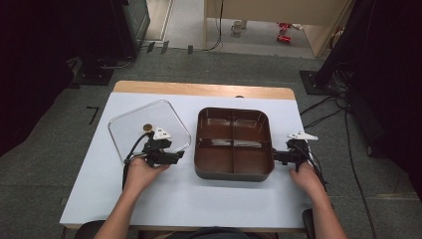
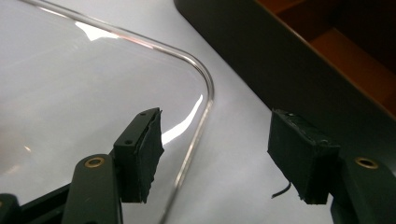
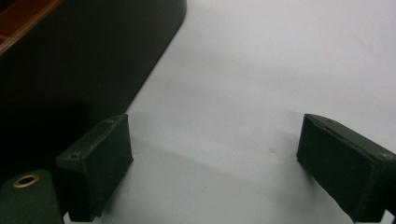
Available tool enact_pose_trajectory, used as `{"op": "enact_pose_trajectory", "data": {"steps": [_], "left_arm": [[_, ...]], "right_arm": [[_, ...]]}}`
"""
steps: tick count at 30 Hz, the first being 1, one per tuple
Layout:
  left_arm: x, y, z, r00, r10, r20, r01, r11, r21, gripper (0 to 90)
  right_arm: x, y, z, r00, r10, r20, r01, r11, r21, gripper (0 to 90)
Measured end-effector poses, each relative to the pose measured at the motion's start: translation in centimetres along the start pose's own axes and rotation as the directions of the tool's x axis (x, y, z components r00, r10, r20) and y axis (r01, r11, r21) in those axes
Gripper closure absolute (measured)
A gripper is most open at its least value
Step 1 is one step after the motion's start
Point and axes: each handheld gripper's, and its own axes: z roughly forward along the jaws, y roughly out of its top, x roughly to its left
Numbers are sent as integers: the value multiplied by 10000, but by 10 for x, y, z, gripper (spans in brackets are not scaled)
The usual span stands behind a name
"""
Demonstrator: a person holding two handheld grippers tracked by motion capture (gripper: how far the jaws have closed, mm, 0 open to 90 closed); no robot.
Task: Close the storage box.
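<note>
The left gripper (image 1: 175,151) has its jaws spread apart, straddling the near corner edge of the clear lid (image 2: 93,84), which lies flat on the white table (image 1: 209,196). The dark four-compartment tray (image 1: 234,144) stands just to its right. The right gripper (image 3: 212,163), jaws likewise wide apart and holding nothing, sits beside the tray's right wall.

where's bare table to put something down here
The widest bare stretch of the white table lies along the near edge, in front of the brown divided tray. Bare strips run left of the clear lid and along the far edge. It is crowded between lid and tray, where the left tongs sit.
</note>
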Motion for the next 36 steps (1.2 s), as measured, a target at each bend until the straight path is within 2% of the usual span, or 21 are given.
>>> {"op": "enact_pose_trajectory", "data": {"steps": [4, 12, 15, 19, 21, 24, 28, 33, 36], "left_arm": [[8, 4, 2, 9999, -150, 11, 150, 9998, 104, 354], [27, 12, -2, 9988, -379, -296, 376, 9992, -129, 349], [34, 15, -3, 9983, -201, -542, 200, 9998, -25, 348], [45, 19, -3, 9970, -409, -653, 408, 9992, -25, 351], [50, 21, -5, 9958, -623, -668, 612, 9979, -188, 352], [60, 24, -7, 9946, -698, -772, 678, 9973, -289, 357], [75, 26, -9, 9876, -948, -1251, 902, 9951, -416, 374], [87, 27, -9, 9823, -1144, -1487, 1084, 9930, -479, 371], [93, 25, -7, 9769, -1170, -1790, 1110, 9929, -429, 371]], "right_arm": [[0, 0, 0, 10000, 11, 0, -11, 10000, -3, 98], [0, 0, 0, 10000, 4, -1, -4, 10000, 3, 97], [0, 0, 0, 10000, 4, -3, -4, 10000, 5, 98], [0, 0, 0, 10000, 2, -4, -2, 10000, 3, 97], [0, 0, 0, 10000, 1, -3, -1, 10000, 3, 98], [0, 0, 0, 10000, 2, -2, -2, 10000, 4, 97], [0, 0, 0, 10000, 3, -2, -3, 10000, 3, 97], [0, 0, 0, 10000, 1, -2, -1, 10000, 5, 98], [0, 0, 0, 10000, -4, -1, 4, 10000, 5, 98]]}}
